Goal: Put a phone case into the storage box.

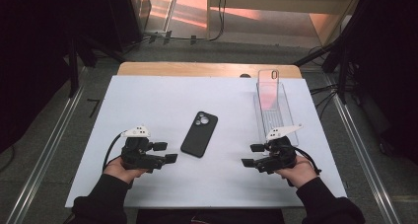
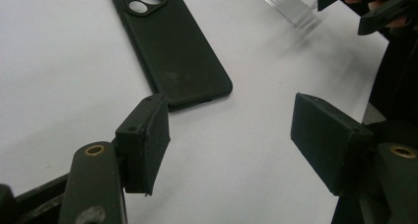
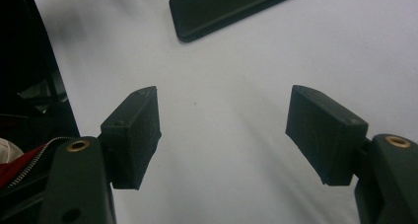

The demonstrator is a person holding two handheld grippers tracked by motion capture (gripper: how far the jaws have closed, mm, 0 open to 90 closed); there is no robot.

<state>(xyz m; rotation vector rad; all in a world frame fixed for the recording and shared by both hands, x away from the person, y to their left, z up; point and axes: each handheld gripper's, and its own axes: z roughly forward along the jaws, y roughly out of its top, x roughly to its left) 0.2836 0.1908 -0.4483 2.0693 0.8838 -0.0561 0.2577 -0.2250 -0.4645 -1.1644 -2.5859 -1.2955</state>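
Both claws sit low over the white table sheet (image 1: 162, 93), facing each other across the middle: the left gripper (image 1: 165, 153) has its jaws parted with nothing but bare sheet between them, and the right gripper (image 1: 252, 155) is likewise spread and empty. Between the two, a touch farther up the table, the black phone (image 1: 199, 133) lies flat, camera side up, angled on the sheet and apart from both sets of pads. From the left gripper view, the phone (image 2: 167, 41) has its near corner just beyond the left pad, so that claw is the closer one. The trouble I'd expect: the phone lies flush and thin, so pads coming in level may skate over it or shove it along the smooth sheet instead of pinching its edges. Off behind the right hand stands the clear plastic holder (image 1: 274, 116) with a transparent phone case (image 1: 268, 88) propped in it; a careless swing there could knock it over.
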